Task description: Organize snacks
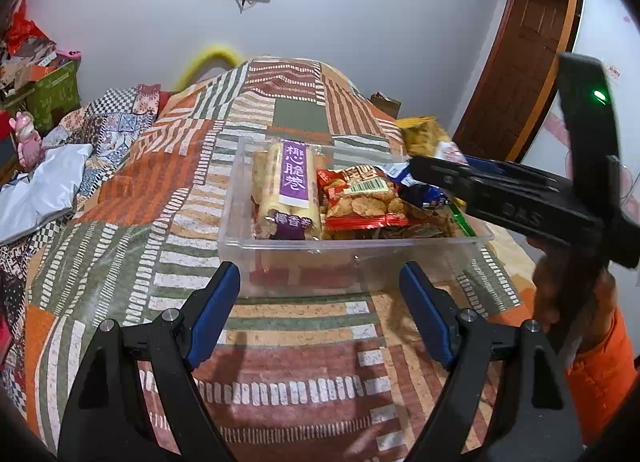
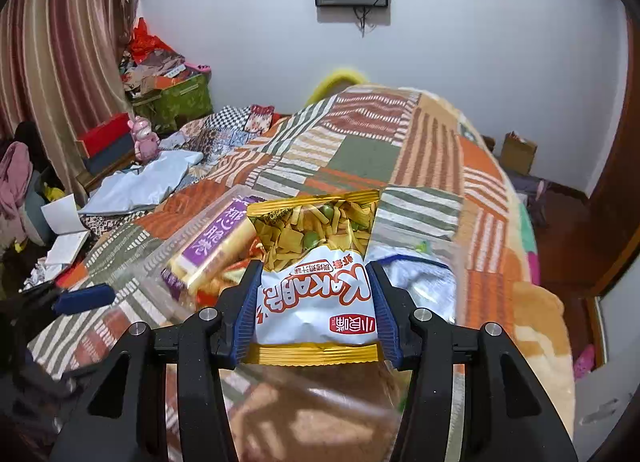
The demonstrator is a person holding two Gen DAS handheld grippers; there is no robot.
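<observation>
A bed covered by a patchwork blanket of orange, green and striped squares (image 1: 304,118) carries a clear rectangular plastic bin (image 1: 360,262), with a crumpled pale grey plastic bag (image 1: 44,186) lying at its left edge.

A plastic bin (image 1: 360,250) sits on the bed (image 1: 120,222), just ahead of the left hand-held gripper (image 1: 320,282). In the bin, a pack of rolls (image 1: 286,190) lies left of a packet of crackers (image 1: 362,202), touching it. The right hand-held gripper (image 2: 316,302) holds a snack bag (image 2: 316,294) between its fingers above the bed; the bin lies to its left and ahead. A crumpled sheet (image 1: 40,190) lies far left of the bin.
</observation>
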